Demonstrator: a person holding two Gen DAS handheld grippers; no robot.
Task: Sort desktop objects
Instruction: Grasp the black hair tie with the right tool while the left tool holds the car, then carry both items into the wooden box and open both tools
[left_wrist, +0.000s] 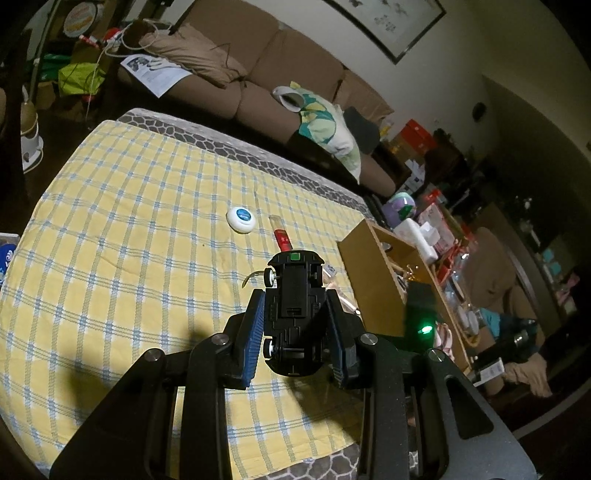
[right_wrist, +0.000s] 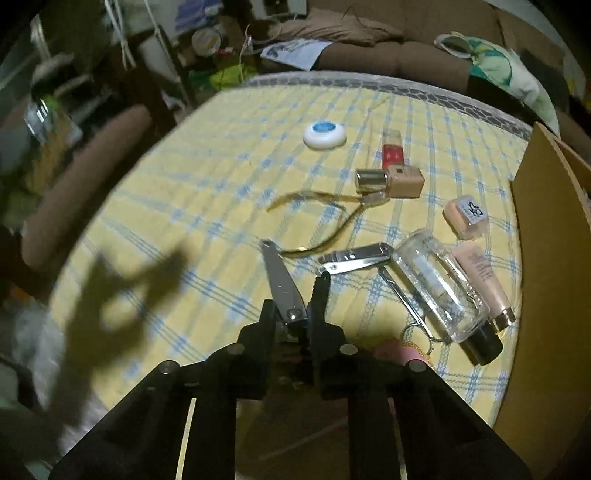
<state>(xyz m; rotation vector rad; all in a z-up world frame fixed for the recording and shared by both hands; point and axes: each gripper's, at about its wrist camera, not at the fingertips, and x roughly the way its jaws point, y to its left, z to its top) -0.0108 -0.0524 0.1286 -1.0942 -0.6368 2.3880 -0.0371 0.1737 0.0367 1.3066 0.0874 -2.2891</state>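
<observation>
My left gripper (left_wrist: 294, 297) is shut on a black toy car (left_wrist: 293, 291), held belly-up above the yellow checked cloth with its white wheels showing. My right gripper (right_wrist: 295, 293) points down at the cloth, its jaws shut on the near end of a silver nail clipper (right_wrist: 281, 280). Close to the right of it lie a second nail clipper (right_wrist: 354, 258), a clear glass bottle (right_wrist: 439, 288), small scissors (right_wrist: 410, 310) and a beige tube (right_wrist: 480, 280). Further off are a gold-capped bottle (right_wrist: 391, 181), a red tube (right_wrist: 392, 151), a peach bottle (right_wrist: 467, 218) and a white round case (right_wrist: 325, 136).
A wooden box (left_wrist: 373, 280) stands open at the table's right edge (right_wrist: 554, 258). A thin gold curved tool (right_wrist: 317, 221) lies mid-cloth. A brown sofa (left_wrist: 258, 74) with cushions runs behind the table. Cluttered shelves fill the right side of the room.
</observation>
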